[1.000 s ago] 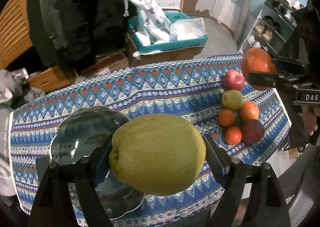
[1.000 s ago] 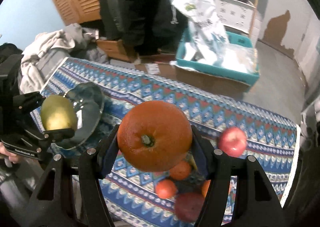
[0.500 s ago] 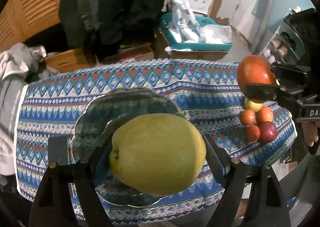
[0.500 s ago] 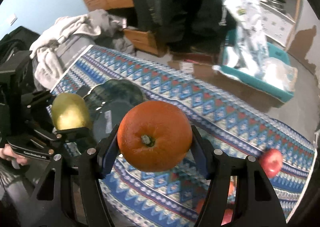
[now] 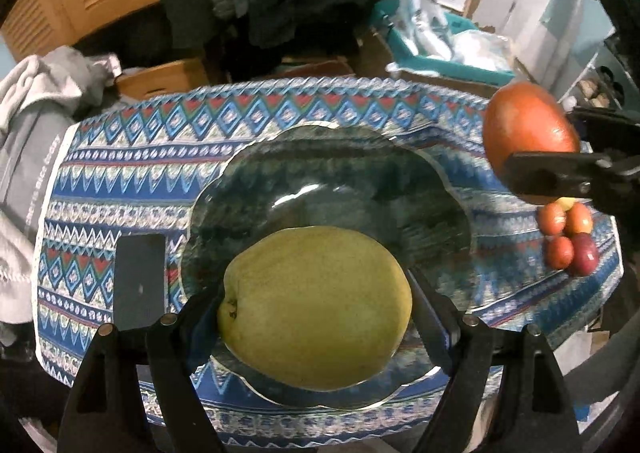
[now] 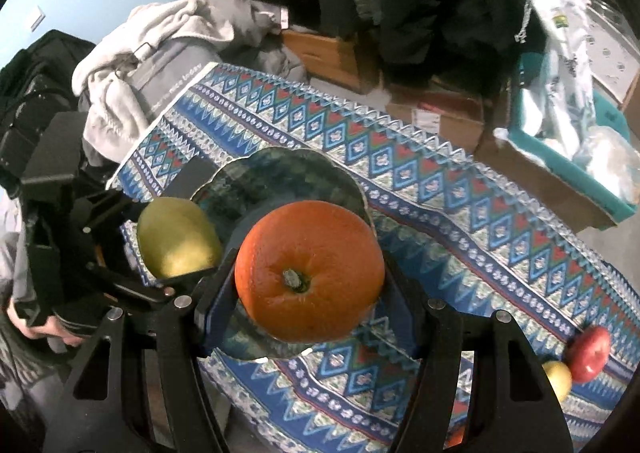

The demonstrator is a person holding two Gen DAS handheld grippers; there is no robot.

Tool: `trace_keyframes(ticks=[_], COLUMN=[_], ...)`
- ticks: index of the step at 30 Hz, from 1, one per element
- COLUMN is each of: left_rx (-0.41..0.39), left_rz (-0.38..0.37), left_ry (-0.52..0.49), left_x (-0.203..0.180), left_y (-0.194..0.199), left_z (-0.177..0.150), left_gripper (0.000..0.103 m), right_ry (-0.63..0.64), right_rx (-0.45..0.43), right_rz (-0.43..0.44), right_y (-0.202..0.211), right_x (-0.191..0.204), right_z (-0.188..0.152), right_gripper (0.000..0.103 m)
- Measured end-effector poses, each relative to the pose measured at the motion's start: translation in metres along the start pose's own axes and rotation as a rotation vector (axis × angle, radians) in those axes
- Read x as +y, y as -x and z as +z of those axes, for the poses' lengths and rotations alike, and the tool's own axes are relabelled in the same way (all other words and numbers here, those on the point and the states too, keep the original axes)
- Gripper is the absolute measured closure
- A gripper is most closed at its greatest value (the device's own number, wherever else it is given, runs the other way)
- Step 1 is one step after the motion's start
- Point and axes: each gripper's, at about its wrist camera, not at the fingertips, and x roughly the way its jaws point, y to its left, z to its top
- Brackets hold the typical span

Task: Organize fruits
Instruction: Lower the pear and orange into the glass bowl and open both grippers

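1. Green pear (image 5: pixel 316 307) is clamped in left gripper (image 5: pixel 316 317), held over plate's 6 o'clock rim.
2. Orange (image 6: pixel 310 273) is clamped in right gripper (image 6: pixel 308 289), above plate's edge nearest that gripper.
3. Dark glass plate (image 5: pixel 320 181) is seen w/ its bowl bare; scalloped rim near cloth's front edge.
4. Patterned tablecloth (image 5: pixel 168 141) is left open at 9–12 o'clock of plate.
5. Small fruits (image 5: pixel 568 237) are clustered at 3 o'clock, by cloth's rt edge.
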Motion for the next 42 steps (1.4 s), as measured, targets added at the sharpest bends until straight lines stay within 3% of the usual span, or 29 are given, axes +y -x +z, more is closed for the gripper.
trace_keyframes(ticks=[12,20,27,32,42], left_rx=[0.12,0.216,0.172,0.162,0.124], left_rz=[0.001,0.042,0.082,0.067,0.042], left_ry=[0.052,0.05,0.027,0.059,0.025], left_x=[0.017,0.018,0.014,0.019,0.009], left_y=[-0.041,-0.072,-0.061,-0.051,-0.024], left_z=[-0.018,-0.03,-0.026,-0.023,-0.015], left_gripper=[0.018,0.018,0.019,0.019,0.019], right_ry=[0.01,0.009,-0.01,-0.018,-0.035], right_rx=[0.112,0.165,0.183,0.2,0.113], right_rz=[0.0,0.003,0.006,0.004,0.009], right_y=[-0.058,-0.079,-0.087,-0.093,-0.067], right_x=[0.007,0.006,0.002,0.001,0.002], right_z=[-0.007,-0.018,-0.021,-0.023,-0.014], right_gripper=[0.037,0.037,0.037,0.035,0.036])
